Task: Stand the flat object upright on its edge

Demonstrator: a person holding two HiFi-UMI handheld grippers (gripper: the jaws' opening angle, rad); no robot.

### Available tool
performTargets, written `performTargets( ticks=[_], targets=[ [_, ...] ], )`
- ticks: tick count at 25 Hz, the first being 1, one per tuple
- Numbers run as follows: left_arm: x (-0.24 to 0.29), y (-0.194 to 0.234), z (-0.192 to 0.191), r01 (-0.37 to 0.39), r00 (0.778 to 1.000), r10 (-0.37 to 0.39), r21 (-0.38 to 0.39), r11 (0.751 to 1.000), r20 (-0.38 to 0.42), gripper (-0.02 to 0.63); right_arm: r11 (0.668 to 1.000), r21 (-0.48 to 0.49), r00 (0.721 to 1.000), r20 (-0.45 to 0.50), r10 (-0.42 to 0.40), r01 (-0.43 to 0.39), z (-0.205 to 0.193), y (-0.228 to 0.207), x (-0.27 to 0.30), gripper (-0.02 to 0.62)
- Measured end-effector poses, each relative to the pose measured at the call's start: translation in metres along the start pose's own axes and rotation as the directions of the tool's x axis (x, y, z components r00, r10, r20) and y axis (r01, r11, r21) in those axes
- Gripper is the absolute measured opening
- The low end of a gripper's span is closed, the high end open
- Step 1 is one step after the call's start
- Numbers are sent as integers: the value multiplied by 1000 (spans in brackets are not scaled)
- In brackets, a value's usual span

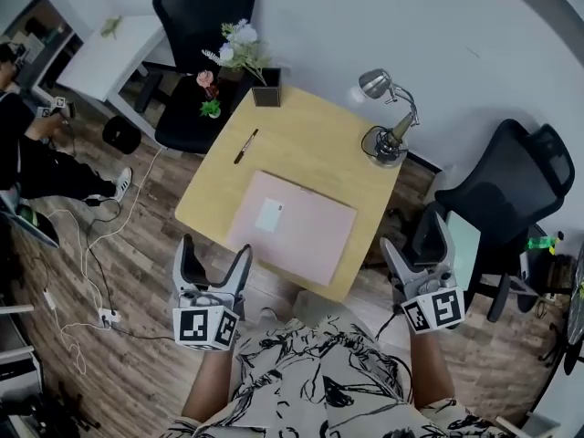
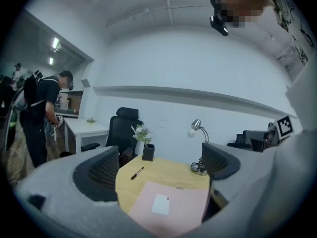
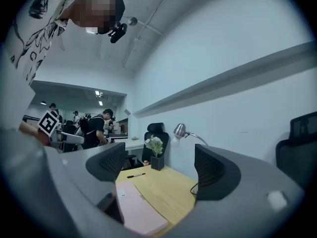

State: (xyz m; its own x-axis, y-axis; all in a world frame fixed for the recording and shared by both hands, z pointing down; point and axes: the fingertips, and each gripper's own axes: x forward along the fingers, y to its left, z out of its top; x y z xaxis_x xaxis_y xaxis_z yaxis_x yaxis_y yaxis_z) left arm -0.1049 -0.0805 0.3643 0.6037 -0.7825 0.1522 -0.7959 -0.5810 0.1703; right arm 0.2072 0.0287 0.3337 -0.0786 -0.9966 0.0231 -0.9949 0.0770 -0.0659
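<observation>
Desk (image 1: 310,144), pink folder (image 1: 292,224) flat, long axis along near edge; hand-held grippers (image 1: 215,246) (image 1: 415,240) wide open, empty.

Light wood surface (image 1: 315,140), sq. top. Black pen (image 1: 245,146) lies flat near its left edge, apart from the rest. Dark sq. pot (image 1: 265,94) w/ white flowers (image 1: 239,46) at far corner. Silver desk lamp (image 1: 388,126) at far right corner, head tilted down, cord looped round base. Black office chair (image 1: 196,26) behind the surface; small pink-flowered plant (image 1: 209,92) over its seat. 2nd black chair (image 1: 511,190) at right. White desk (image 1: 114,53) far left. Seated person (image 1: 23,144) at left edge. White cables (image 1: 91,245) & power strip (image 1: 109,317) on wood floor (image 1: 137,363).
</observation>
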Motion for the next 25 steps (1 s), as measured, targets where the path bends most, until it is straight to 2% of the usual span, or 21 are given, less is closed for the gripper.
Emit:
performTargets(
  ticks=[7,10,13,16,19,22,25],
  targets=[
    [9,7,-35,-113,991,109,-55,992,-72,520,984,-3,977,-119,175,-177,-42,1,53,437],
    [4,18,-53,-151,984,141,-93,984,-109,520,965,-13,947,-193,256,-264,-67,19,76,439],
    [1,30,-77,-189,974,164,-165,968,-155,522,934,-4,897,-279,342,-357,-97,39,100,440],
    [1,38,-110,-225,963,165,-301,927,-213,528,907,26,845,-354,401,-419,-125,54,129,443],
    [3,41,-142,-262,951,154,-435,861,-267,532,886,74,789,-426,442,-457,-147,65,156,446],
    [10,47,-169,-299,939,154,-510,806,-308,551,857,123,705,-516,486,-500,-181,78,181,458],
    [20,48,-197,-309,931,119,-574,758,-345,555,838,186,625,-588,514,-514,-218,91,200,468]
  ],
)
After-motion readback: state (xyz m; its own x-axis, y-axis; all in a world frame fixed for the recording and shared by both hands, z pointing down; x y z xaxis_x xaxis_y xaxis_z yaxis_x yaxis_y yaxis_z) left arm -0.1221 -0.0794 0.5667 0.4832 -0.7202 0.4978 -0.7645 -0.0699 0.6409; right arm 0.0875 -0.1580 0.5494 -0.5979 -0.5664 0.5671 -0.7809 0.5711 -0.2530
